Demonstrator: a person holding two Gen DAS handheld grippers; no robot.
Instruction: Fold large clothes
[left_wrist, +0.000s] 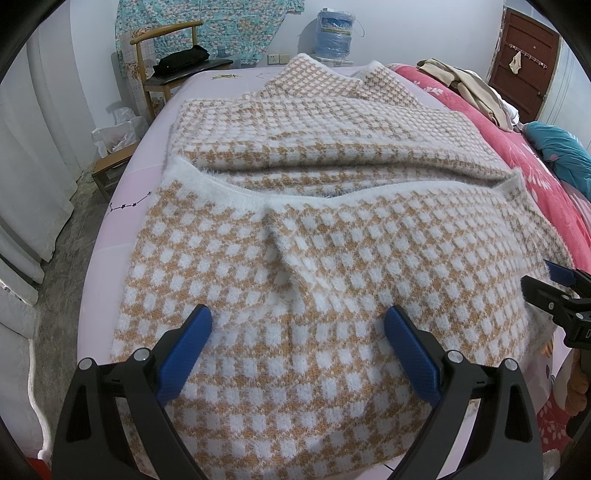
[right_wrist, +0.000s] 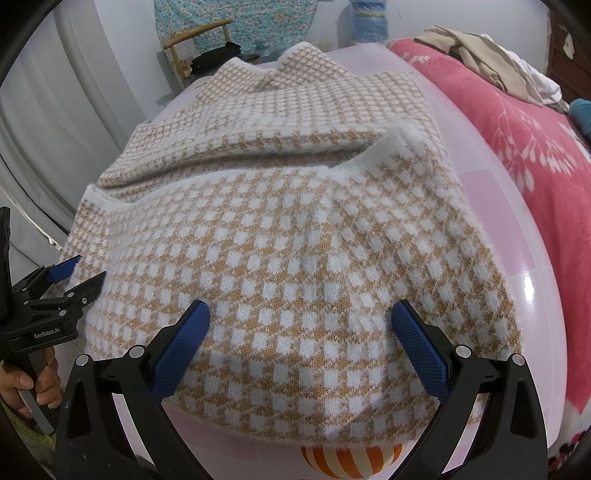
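Left wrist view: checked knit sweater (left_wrist: 295, 229) spread over pink bed sheet (left_wrist: 122, 206), tan-and-white squares, fuzzy white trim. Near half already doubled away from the camera, its white-edged border (left_wrist: 229, 186) lying across the middle of the sweater, far half and collar-like points beyond it. Left gripper (left_wrist: 297, 332) poised over the near part of the sweater, blue pads (left_wrist: 184, 350) spread wide, nothing between them. Right gripper (left_wrist: 546, 284) at the sweater's right edge, seen side-on.

Right wrist view: right gripper (right_wrist: 301, 330) likewise gaping over the sweater (right_wrist: 295, 240), blue pads (right_wrist: 421, 354) apart, holding nothing. Left gripper (right_wrist: 79, 275) at the sweater's left edge, a hand (right_wrist: 22, 384) on its handle. Red floral blanket (right_wrist: 517, 155) to the right of the sweater, wooden chair (right_wrist: 199, 40) beyond its far end.

Judged: one fold laid, release done, next fold pending. Probably calls for pinching both near corners of the doubled part together, lifting evenly, carrying toward the far end; fluffy knit likely to sag and slip if gripped unevenly.
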